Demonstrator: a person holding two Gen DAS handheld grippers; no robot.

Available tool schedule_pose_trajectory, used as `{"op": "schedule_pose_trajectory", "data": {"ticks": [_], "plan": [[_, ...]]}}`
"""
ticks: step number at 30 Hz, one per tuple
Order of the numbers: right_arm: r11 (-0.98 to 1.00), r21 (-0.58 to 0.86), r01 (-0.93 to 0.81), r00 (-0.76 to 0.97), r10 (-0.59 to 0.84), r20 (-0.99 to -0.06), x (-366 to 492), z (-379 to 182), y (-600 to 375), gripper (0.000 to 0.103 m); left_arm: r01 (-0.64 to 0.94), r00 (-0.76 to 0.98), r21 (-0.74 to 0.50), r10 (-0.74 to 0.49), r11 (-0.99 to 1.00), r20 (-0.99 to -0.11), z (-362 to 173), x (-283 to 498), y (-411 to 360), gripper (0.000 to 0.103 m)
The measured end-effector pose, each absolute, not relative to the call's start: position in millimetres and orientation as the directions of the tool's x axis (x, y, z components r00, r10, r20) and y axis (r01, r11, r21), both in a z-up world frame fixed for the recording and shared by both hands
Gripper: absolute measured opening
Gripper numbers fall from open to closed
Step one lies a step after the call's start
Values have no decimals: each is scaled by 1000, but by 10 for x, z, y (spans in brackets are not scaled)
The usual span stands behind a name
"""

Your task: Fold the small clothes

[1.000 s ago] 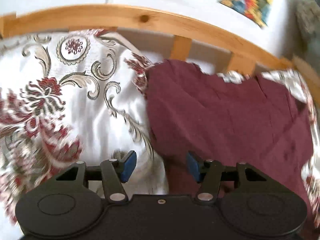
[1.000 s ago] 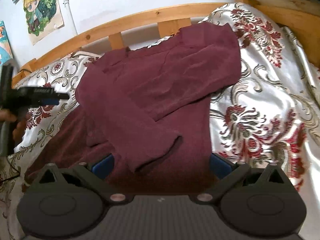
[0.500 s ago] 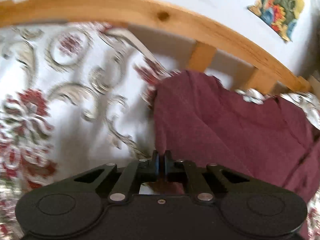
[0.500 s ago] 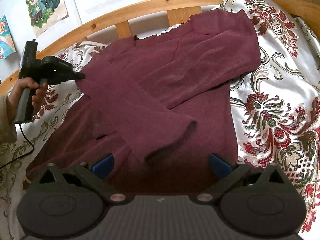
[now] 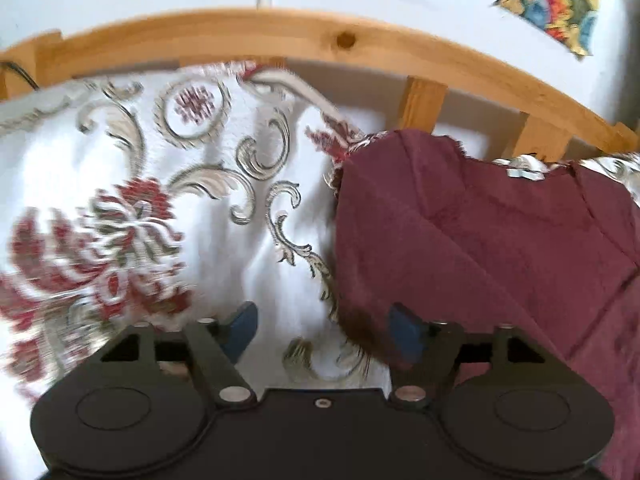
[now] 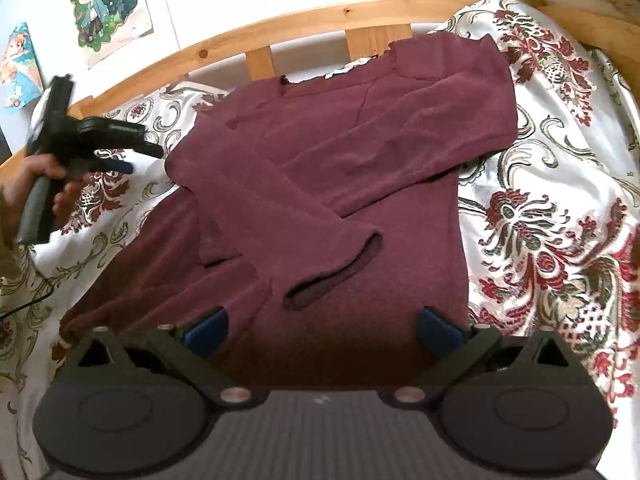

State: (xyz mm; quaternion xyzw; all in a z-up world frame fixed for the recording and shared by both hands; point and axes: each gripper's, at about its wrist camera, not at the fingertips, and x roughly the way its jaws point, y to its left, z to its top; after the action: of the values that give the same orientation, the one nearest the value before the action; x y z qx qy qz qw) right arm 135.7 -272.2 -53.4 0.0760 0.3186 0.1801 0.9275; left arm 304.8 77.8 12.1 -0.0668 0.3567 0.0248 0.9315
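Maroon long-sleeved knit top (image 6: 360,168) lies spread on the white satin bedcover with red floral scrollwork (image 6: 560,220), neckline toward the curved pine headboard rail (image 6: 304,28). One sleeve is folded diagonally across the chest, its open cuff (image 6: 332,272) resting mid-body; the other sleeve lies across from the far shoulder. It looks soft and light, a fuzzy fabric that should drape and crease easily, and I'd guess it slides a little on that slick satin. The hem, nearest the right tool, or the outer side edges seem the sensible places to pinch.

The right gripper (image 6: 320,330) hangs over the lower body with blue pads wide apart, nothing between them. The left gripper (image 5: 322,330) sits at the shirt's side edge, fingers spread, one pad over bedcover and the other just at the cloth; it grips nothing. From the right camera it appears beside the shoulder, held in a hand (image 6: 44,184).

Bedcover is bare on both sides, giving room to swing folds inward, while the headboard rail closes off the far end.
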Motion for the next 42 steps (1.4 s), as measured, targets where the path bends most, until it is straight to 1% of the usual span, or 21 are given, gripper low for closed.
{"op": "schedule_pose_trajectory", "data": {"ticks": [1,7,10,12,17,20,23,26,28,30,32,36,41,42], "plan": [[924,254,-286,734,382,-562,1328,-522,-2733,103,-76,755,-92,-3,993,-656,181,2913,763,85],[933,213,-291,742,360,-565,1122,-432,-2843,103,57,792,-18,-57,998,-608,478,2233,616,96],[937,174,-304,738,347,-579,996,-376,-2877,103,119,804,-7,-101,993,-586,625,1914,553,102],[938,135,-318,734,334,-592,902,-344,-2880,103,159,801,2,-128,987,-585,672,1725,508,102],[928,65,-366,711,324,-624,713,-337,-2813,103,260,729,65,-152,963,-667,513,1305,336,102],[927,16,-374,706,295,-644,629,-395,-2725,103,345,724,114,-187,932,-664,320,1056,244,102],[922,-26,-387,692,271,-669,552,-473,-2646,103,428,733,204,-206,880,-648,115,818,102,102],[902,-151,-405,702,201,-684,483,-562,-2542,103,467,728,291,-177,835,-663,-81,721,-28,102],[883,-235,-407,725,155,-671,444,-613,-2477,103,485,718,335,-149,808,-679,-200,714,-97,102],[869,-285,-405,741,129,-659,444,-657,-2413,103,508,697,370,-119,778,-707,-336,742,-161,102],[864,-313,-395,750,106,-653,476,-694,-2345,103,518,692,410,-86,751,-716,-454,768,-208,102],[864,-320,-389,754,99,-649,567,-729,-2289,103,518,722,468,-73,716,-688,-555,775,-246,103],[880,-277,-385,737,113,-666,672,-767,-2311,103,492,756,511,-54,705,-653,-581,827,-253,102],[885,-268,-382,734,114,-670,678,-773,-2317,103,488,767,525,-55,697,-640,-587,819,-258,101]]}}
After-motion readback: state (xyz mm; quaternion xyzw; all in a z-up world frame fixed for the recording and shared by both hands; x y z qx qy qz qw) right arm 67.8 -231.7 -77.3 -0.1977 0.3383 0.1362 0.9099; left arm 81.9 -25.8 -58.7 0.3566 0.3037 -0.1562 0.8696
